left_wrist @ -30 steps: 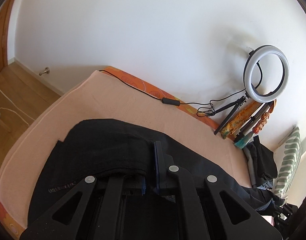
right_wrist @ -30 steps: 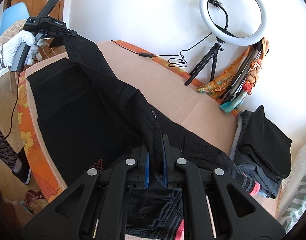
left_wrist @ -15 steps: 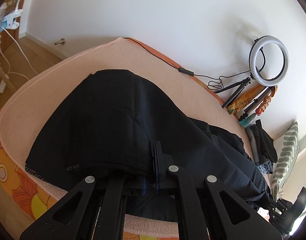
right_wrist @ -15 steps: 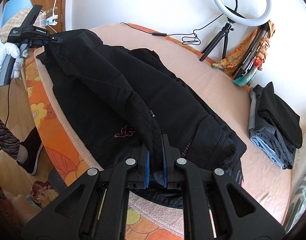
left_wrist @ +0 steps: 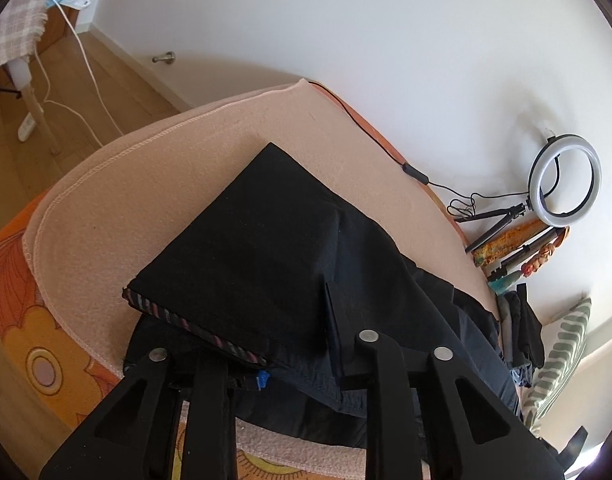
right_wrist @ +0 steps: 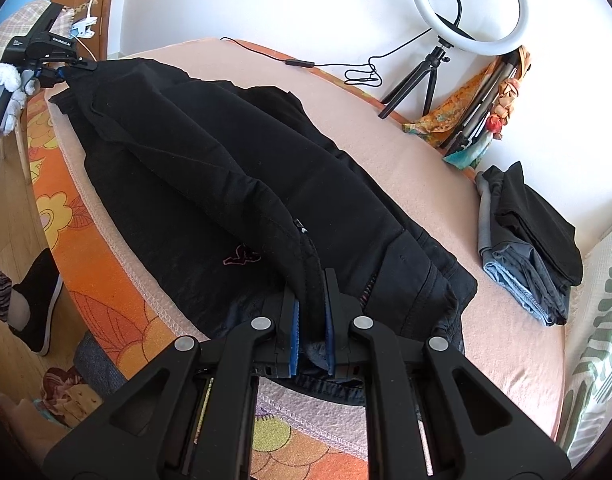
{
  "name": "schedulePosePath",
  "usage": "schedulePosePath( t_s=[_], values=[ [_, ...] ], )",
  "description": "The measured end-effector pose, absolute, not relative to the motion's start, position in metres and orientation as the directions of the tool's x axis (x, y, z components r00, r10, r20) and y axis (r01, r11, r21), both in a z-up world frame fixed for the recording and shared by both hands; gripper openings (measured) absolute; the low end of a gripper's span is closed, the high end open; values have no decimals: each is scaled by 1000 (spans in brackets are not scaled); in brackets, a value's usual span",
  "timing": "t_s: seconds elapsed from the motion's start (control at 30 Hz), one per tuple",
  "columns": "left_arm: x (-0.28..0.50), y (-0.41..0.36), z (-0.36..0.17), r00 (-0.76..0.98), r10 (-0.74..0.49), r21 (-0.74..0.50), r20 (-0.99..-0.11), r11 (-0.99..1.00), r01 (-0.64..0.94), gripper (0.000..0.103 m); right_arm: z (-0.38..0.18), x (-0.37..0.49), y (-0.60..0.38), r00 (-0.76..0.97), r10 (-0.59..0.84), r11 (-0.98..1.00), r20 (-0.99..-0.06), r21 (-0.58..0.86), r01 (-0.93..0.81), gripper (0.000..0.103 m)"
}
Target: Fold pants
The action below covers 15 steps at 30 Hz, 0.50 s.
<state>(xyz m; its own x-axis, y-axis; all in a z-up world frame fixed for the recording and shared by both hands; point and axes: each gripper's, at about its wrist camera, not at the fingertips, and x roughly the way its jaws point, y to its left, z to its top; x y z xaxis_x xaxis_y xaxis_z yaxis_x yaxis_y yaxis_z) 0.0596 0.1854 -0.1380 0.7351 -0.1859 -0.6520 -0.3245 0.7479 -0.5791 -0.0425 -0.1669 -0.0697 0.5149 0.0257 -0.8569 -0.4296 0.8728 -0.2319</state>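
Observation:
The black pants lie folded lengthwise on the pink blanket. My right gripper is shut on a raised fold at the waist end, near the zip. In the left wrist view the leg end of the pants lies flat, its striped hem at the blanket's edge. My left gripper has its jaws opening; the cloth lies loosely over and between them. From the right wrist view, the left gripper sits at the far hem in a white-gloved hand.
A ring light on a tripod stands by the wall with its cable across the bed. A stack of folded clothes lies at the right beside a striped pillow. A person's foot stands on the wooden floor at the left.
The left gripper came down with the leg end, which now lies flat on the lower layer, and its jaws have parted. The right gripper sank towards the bed, still shut on the fold.

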Motion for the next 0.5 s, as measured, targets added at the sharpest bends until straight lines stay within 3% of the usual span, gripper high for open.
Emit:
schedulePosePath(
  t_s=[0.27,0.5],
  values=[
    [48,181,-149,705,-179,-523,-686,795,-306,15,-69,-39,-173,514,15,887,-858,-225,-403,10],
    [40,198,-146,686,-95,-473,-721,792,-387,15,-74,-45,-166,506,17,869,-862,-238,-434,10]
  ],
)
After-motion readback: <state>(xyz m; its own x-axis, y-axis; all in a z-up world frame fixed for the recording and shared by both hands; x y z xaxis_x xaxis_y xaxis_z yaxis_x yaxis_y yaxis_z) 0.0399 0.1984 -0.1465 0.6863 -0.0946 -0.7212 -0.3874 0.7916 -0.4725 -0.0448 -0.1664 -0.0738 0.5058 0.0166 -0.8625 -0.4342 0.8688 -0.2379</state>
